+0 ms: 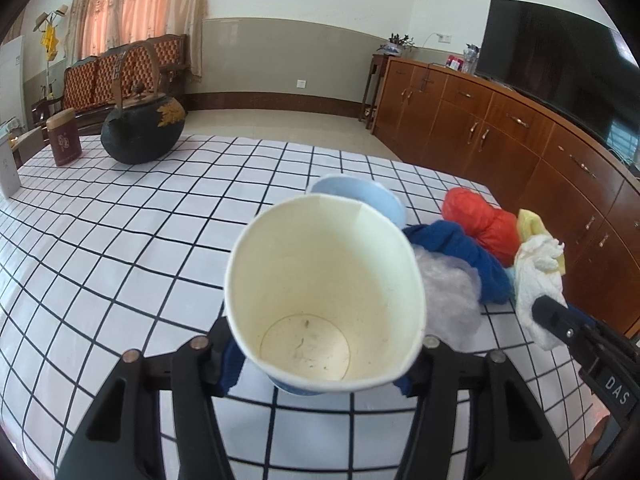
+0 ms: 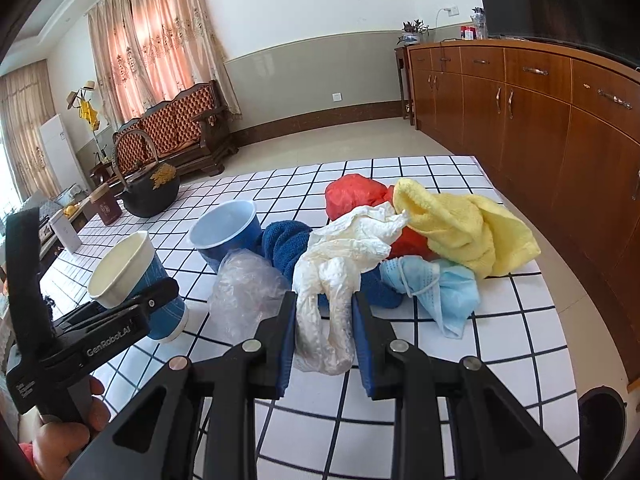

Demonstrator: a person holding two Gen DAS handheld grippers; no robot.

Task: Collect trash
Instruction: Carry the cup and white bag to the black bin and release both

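Cup (image 1: 324, 292) and glove (image 2: 340, 280) are both sitting inside your jaws already. Your left gripper (image 1: 320, 364) is clamping the paper cup's base, mouth tilting back toward you; your right gripper (image 2: 324, 320) is pinching the crumpled white glove, its length trailing forward over the counter (image 2: 500, 340).

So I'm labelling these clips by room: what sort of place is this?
Most likely a home living room: a padded wooden sofa by curtains, a long sideboard carrying a TV, and a teapot on the table.

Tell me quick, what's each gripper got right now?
Left gripper shut on paper cup, lifted off the table. Right gripper shut on white glove. Pile ahead: blue cup, mask, cloths. Nothing blocking.
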